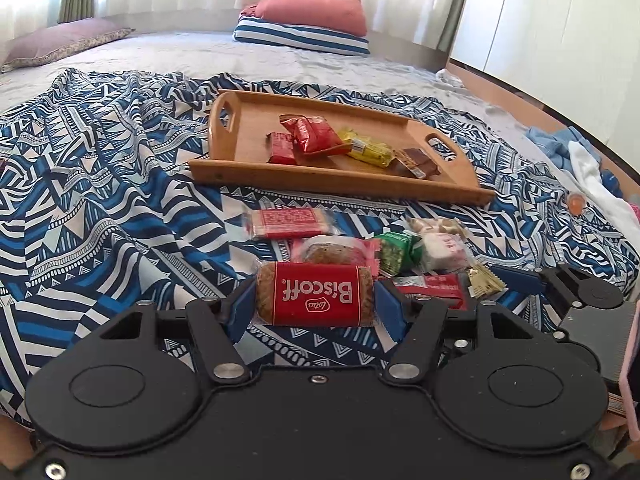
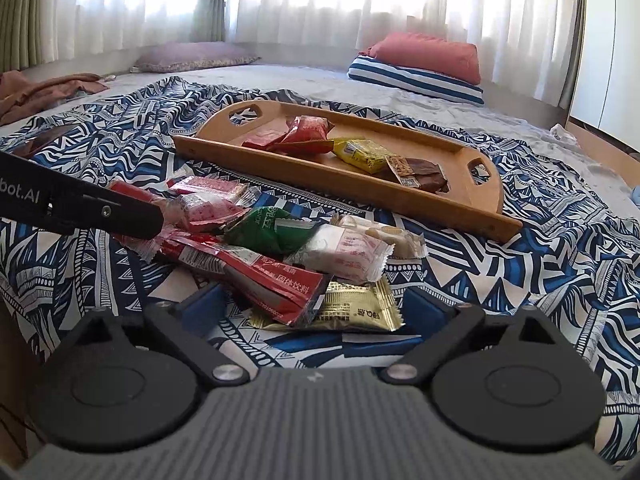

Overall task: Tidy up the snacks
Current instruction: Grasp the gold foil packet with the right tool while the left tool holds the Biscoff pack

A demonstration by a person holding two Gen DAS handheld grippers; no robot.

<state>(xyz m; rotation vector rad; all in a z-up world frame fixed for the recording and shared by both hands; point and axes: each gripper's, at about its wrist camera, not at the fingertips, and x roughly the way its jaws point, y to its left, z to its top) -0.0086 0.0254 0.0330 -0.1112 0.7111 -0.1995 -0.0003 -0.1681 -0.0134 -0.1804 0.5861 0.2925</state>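
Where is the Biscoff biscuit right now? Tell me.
In the left wrist view, the Biscoff biscuit sits clamped between the left hand-held gripper's blue pads, above the patterned cloth, just in front of the loose snack pile.

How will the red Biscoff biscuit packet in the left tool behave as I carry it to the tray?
The red Biscoff biscuit packet probably stays stiff: it spans the left tool pads without sagging. The biscuit is likely brittle, so squeeze no harder. Its glossy wrapper may slip if tilted over the wooden tray.

smooth wood tray (image 1: 256,170), glossy plastic wrappers (image 2: 276,280), patterned cloth blanket (image 1: 100,200)
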